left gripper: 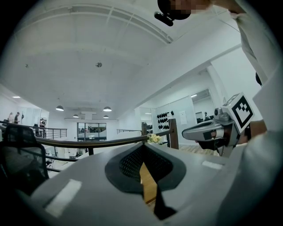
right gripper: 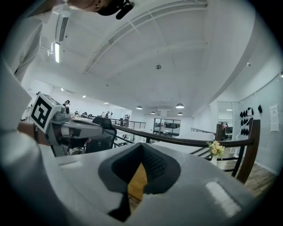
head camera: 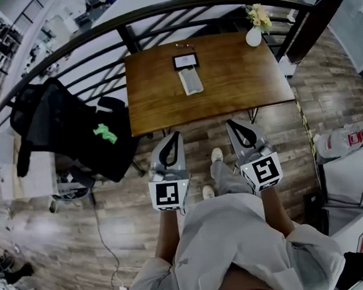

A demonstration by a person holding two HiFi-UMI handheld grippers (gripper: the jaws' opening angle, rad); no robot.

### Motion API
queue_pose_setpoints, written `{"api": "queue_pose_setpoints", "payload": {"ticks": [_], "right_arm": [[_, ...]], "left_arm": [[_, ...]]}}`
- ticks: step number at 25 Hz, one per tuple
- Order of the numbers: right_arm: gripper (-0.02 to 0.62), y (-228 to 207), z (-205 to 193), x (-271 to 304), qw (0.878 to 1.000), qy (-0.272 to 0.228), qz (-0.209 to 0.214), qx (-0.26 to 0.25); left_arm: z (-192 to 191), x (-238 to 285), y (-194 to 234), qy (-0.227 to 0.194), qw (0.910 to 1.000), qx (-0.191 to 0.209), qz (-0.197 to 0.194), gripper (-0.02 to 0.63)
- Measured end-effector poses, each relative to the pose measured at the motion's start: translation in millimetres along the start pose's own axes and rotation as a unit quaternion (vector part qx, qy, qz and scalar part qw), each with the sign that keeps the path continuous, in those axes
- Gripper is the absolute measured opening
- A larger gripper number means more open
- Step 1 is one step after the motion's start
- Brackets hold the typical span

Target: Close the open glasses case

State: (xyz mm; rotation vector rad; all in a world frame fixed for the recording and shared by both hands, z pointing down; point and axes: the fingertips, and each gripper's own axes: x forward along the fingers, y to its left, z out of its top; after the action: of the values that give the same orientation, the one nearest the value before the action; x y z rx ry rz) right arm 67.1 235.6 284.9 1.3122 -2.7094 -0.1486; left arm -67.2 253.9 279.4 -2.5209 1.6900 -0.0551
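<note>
The open glasses case (head camera: 188, 72) lies at the far middle of the brown wooden table (head camera: 239, 80): a dark-rimmed lid at the back and a pale tray toward me. Both grippers hover over the floor, short of the table's near edge. My left gripper (head camera: 176, 136) and my right gripper (head camera: 230, 125) point at the table, jaws closed to a tip with nothing between them. In the left gripper view the left gripper (left gripper: 143, 149) shows only a sliver of table through its closed jaws. It is the same for the right gripper (right gripper: 142, 149) in the right gripper view.
A white vase of flowers (head camera: 254, 30) stands at the table's far right corner. A curved dark railing (head camera: 159, 15) runs behind the table. A black office chair (head camera: 74, 128) stands left of the table. My feet (head camera: 216, 155) are on the wood floor.
</note>
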Motion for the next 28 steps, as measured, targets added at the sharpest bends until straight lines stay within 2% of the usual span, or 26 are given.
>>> {"api": "queue_pose_setpoints", "payload": {"ticks": [4,13,17,28], "right_arm": [[0.003,-11,-2,18,1.000,-0.001,0.003,0.004],[0.003,-51,-5,73,1.000,0.001,0.022,0.013],[0.003,-77,-3,101,0.999,-0.001,0.032,0.015],[0.003,-143,-6,173,0.997,-0.005,0.076,0.028]], "left_arm": [[-5,17,10,0.005,0.9999,0.009,0.002,0.018],[-10,81,31,0.022,0.9997,0.002,0.013,0.018],[-3,118,39,0.013,0.9998,0.003,0.017,0.018],[-12,204,63,0.042,0.9972,0.008,0.061,0.018]]}}
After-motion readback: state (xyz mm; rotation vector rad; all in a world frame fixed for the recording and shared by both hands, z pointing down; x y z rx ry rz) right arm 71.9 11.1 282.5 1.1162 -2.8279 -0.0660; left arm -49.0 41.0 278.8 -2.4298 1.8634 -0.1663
